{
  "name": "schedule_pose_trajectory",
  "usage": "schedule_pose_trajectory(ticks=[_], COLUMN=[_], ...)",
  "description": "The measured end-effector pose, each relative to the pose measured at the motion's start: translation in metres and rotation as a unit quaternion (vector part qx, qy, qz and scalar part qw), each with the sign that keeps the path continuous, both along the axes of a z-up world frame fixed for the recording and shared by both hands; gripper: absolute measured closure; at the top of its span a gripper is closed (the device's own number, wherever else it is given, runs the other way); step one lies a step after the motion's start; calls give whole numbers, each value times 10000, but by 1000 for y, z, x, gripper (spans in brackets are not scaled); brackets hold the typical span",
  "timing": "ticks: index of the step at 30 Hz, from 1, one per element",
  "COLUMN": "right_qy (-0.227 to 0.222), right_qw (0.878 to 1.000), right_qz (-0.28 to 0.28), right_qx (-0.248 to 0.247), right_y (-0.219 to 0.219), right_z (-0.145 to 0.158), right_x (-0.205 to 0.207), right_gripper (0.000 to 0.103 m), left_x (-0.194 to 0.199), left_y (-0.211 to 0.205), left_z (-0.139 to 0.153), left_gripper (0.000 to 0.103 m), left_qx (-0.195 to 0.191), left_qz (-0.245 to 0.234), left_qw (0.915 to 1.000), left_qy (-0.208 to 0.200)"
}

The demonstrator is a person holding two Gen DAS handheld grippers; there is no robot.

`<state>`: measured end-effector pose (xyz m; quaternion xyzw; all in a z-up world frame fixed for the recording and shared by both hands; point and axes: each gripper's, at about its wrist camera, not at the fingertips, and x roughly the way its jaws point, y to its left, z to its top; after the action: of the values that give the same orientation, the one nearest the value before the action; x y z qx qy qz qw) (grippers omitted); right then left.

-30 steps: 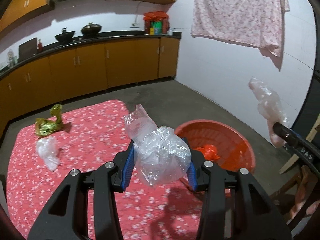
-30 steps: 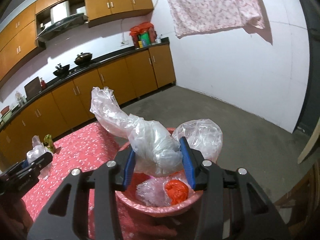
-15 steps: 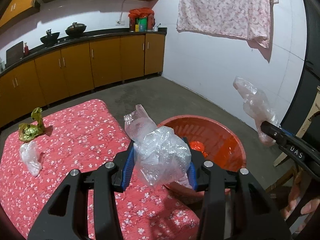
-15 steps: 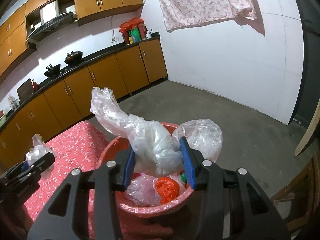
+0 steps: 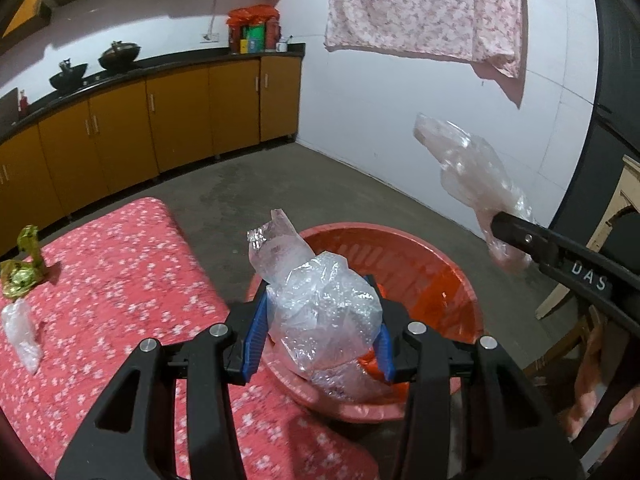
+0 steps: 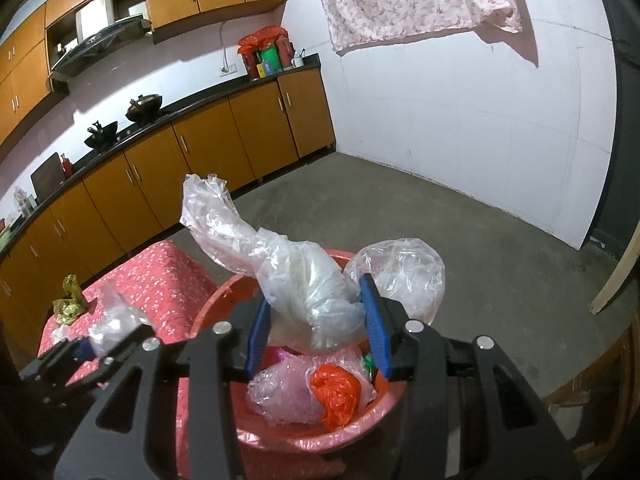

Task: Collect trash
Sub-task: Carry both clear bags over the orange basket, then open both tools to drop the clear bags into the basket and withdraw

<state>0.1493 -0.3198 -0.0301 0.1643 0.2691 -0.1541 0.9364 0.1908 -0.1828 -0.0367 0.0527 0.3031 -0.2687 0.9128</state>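
Both hands are swinging in over the red basin [image 5: 404, 248], which has come much closer over the last second: it now fills the space right under the jaws in both wrist views, where a moment ago it sat further off past the counter's edge. The left gripper [image 5: 320, 336] is carrying a crumpled clear plastic bag [image 5: 320, 304], its jaws pinched narrow on it, and the bag is now hanging over the basin's near rim. The right gripper [image 6: 318, 328] is clamping a longer twisted clear bag [image 6: 288, 276], jaws narrow on its middle, with the ends sticking up and out to either side, directly above the basin.

Inside the basin a wad of bubble wrap [image 6: 284, 396] and an orange bag [image 6: 336, 388] are already lying, so earlier pieces are collected. By my reckoning both bags are about ready to be dropped; being so light, they may cling to the pads or drift when released.

Back on the counter [image 5: 132, 280], near its far left edge, a gold-green wrapper [image 5: 22, 270] and a small clear bag [image 5: 20, 330] are waiting, so more trips seem to be needed.
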Motion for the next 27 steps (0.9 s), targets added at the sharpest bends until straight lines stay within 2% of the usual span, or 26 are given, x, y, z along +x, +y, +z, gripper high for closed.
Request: schedule_pose_trajectory(ticks=[21, 23, 27], right_qy=[66, 28, -62], right_qw=[9989, 9984, 9970], right_qz=[32, 48, 26], right_qx=[453, 556, 771], right_y=[-19, -22, -30], right_z=[-19, -19, -21], right_x=[29, 29, 27], right_gripper=[57, 56, 47], left_x=[27, 29, 30], left_y=[-39, -41, -40], left_z=[-12, -13, -15], left_gripper=[58, 54, 43], left_qx=[-7, 0, -14], left_qz=[-318, -336, -325], left_qw=[9994, 9993, 9994], left_qy=[127, 133, 151])
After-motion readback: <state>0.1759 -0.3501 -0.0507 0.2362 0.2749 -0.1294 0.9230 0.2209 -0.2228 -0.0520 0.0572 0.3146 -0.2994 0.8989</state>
